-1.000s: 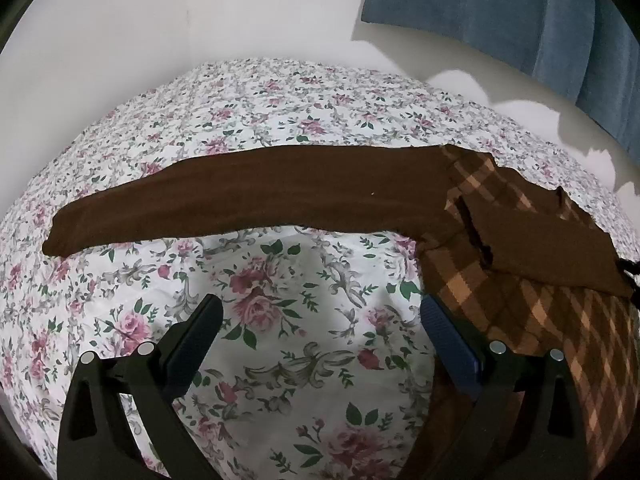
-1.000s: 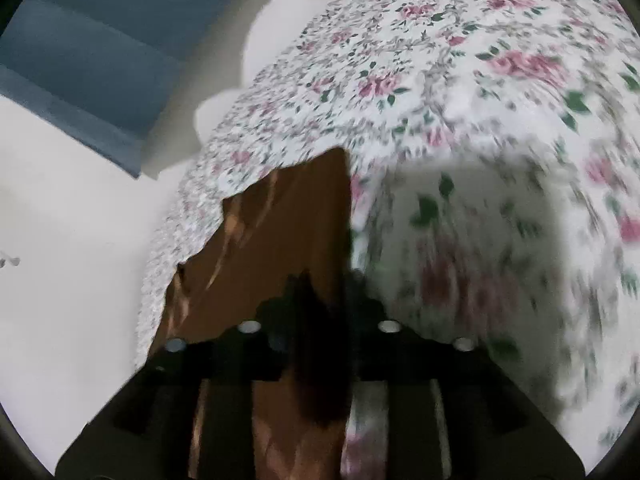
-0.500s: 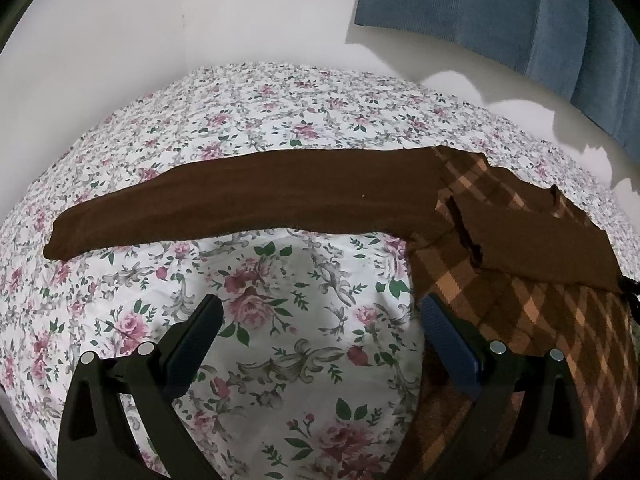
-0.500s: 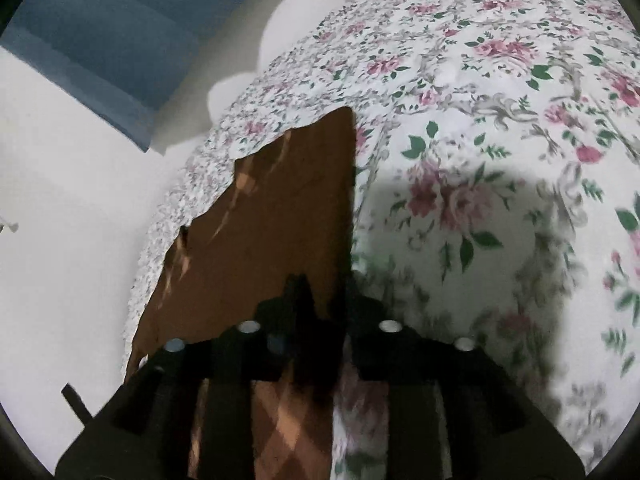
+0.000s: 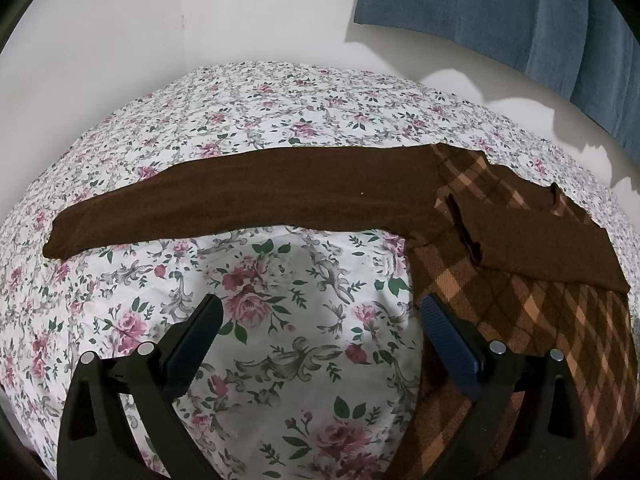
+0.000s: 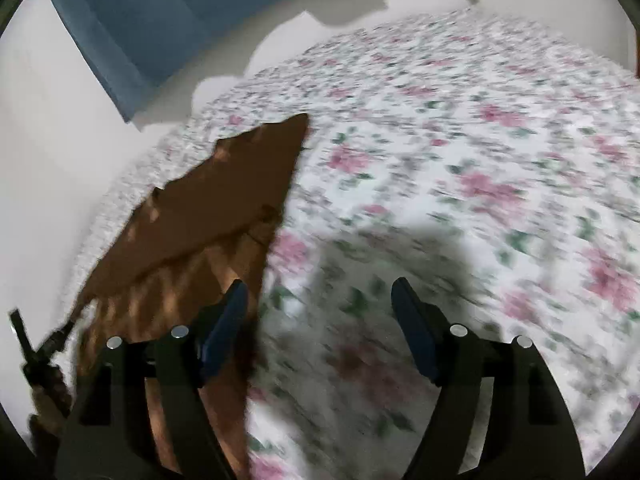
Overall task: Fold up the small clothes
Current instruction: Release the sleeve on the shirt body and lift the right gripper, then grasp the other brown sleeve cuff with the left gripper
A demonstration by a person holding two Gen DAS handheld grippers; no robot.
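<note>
A brown argyle sweater (image 5: 540, 320) lies flat on the floral bedsheet (image 5: 280, 128). One plain brown sleeve (image 5: 260, 196) stretches out to the left; the other sleeve (image 5: 540, 240) is folded across the body. My left gripper (image 5: 320, 316) is open and empty, above the sheet just left of the sweater's edge. In the blurred right wrist view the sweater (image 6: 208, 216) lies at the left. My right gripper (image 6: 320, 300) is open and empty, with its left finger over the sweater's edge.
White walls (image 5: 120, 32) close the bed in at the back and left. A blue curtain (image 5: 520, 8) hangs at the back right, also in the right wrist view (image 6: 160, 12). A dark drawstring (image 6: 44, 352) lies at the far left of the right wrist view.
My right gripper has opened and let go of the sweater's edge, and it has swung to the right. The left gripper has barely moved.
</note>
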